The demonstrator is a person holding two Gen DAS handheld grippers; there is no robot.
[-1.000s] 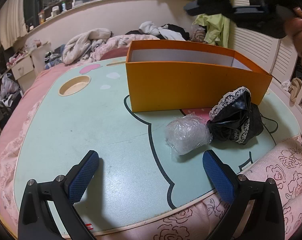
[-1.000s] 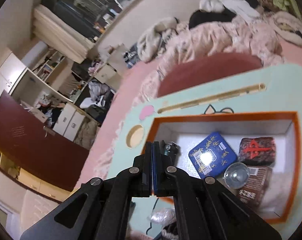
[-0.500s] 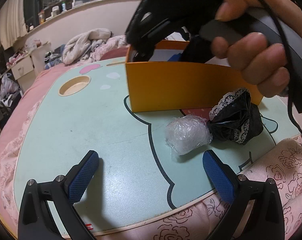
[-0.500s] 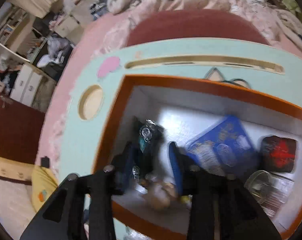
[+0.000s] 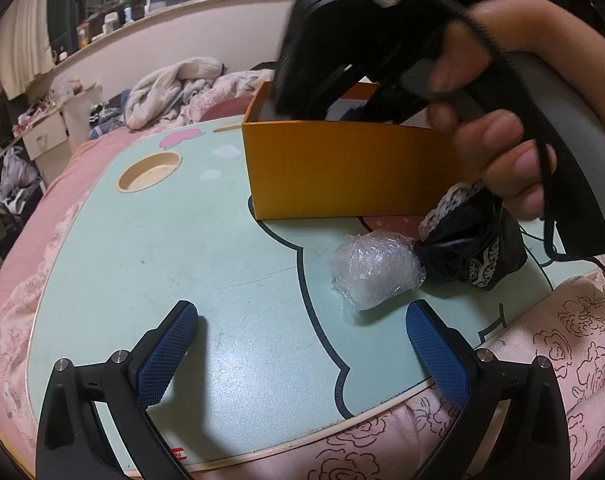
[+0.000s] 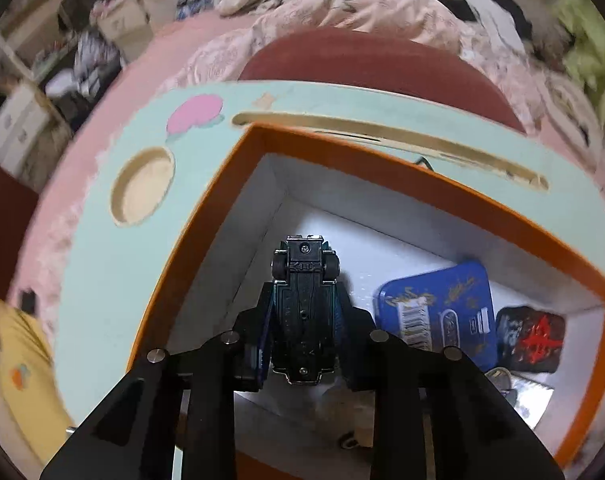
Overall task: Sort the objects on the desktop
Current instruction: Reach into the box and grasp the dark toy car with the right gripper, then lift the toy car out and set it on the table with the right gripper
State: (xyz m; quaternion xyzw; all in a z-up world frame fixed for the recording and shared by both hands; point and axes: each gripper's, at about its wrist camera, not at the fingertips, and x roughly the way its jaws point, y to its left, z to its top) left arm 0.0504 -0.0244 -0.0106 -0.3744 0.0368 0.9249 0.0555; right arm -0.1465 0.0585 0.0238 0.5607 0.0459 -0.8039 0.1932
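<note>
Two loose things are seen on the mint-green table [image 5: 150,264] in the left wrist view: a lump of clear bubble wrap [image 5: 376,274] and, touching it on the right, a black pouch with white lace trim [image 5: 472,246], both just in front of the orange box [image 5: 354,170]. The left gripper [image 5: 300,346] is held wide apart over bare tabletop, its blue pads [image 5: 168,354] gripping nothing, with the bubble wrap just beyond the right pad. Above the box, the right hand [image 5: 502,128] is seen wrapped around the handle of the other tool, whose black body is dipped into the box's near left corner; a black cable is trailed over the fingers. A round recess [image 5: 150,172] is cut into the table to the left of the box. In the right wrist view, the right gripper [image 6: 304,316] is pointed steeply down into the box [image 6: 206,232], and a small dark toy car [image 6: 304,308] is seen between its fingers, underside toward the camera, wheels at the far end; the jaws are closing, and the pads are pressed against the car's sides. On the white floor of the box, to the right, a blue tin [image 6: 438,316] is laid flat, and beside it a dark tin with a red mark [image 6: 530,340]; a silvery thing below them is too blurred to be told.
</note>
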